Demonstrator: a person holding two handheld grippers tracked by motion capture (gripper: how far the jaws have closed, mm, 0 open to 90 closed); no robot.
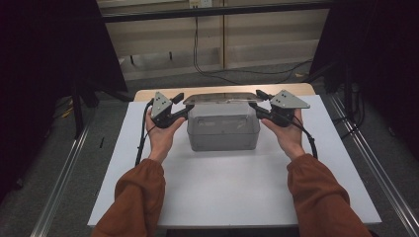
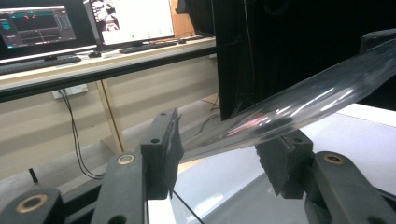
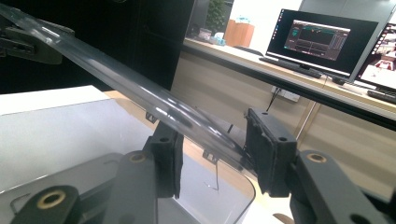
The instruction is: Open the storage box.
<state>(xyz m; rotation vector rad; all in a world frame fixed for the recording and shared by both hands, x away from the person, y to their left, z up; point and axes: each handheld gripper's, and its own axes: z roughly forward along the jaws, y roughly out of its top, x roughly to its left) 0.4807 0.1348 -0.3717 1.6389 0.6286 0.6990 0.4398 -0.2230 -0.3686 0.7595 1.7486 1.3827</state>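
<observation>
Above the far half of the white tabletop (image 1: 222, 187), a clear plastic lid (image 1: 220, 98) hangs level over a translucent storage box (image 1: 223, 132), its long axis running from 9 o'clock to 3 o'clock in the high view, one end toward each hand. The lid is thin, glossy and see-through, with a rounded rim that catches streaks of light; in the left gripper view it slants up toward 2 o'clock (image 2: 299, 105), and in the right gripper view it runs off toward 10 o'clock (image 3: 116, 77). The box beneath is frosted grey with rounded corners and stands open, near the tabletop's 12 o'clock edge. The left claw (image 1: 180, 106) is partly closed, its two black jaws set on either side of the lid's left end and holding it. The right claw (image 1: 258, 101) is likewise partly closed around the lid's right end, gripping the rim. A person in rust-orange sleeves (image 1: 141, 197) holds both from 6 o'clock. Monitors (image 2: 130, 21) glow on a desk beyond.
</observation>
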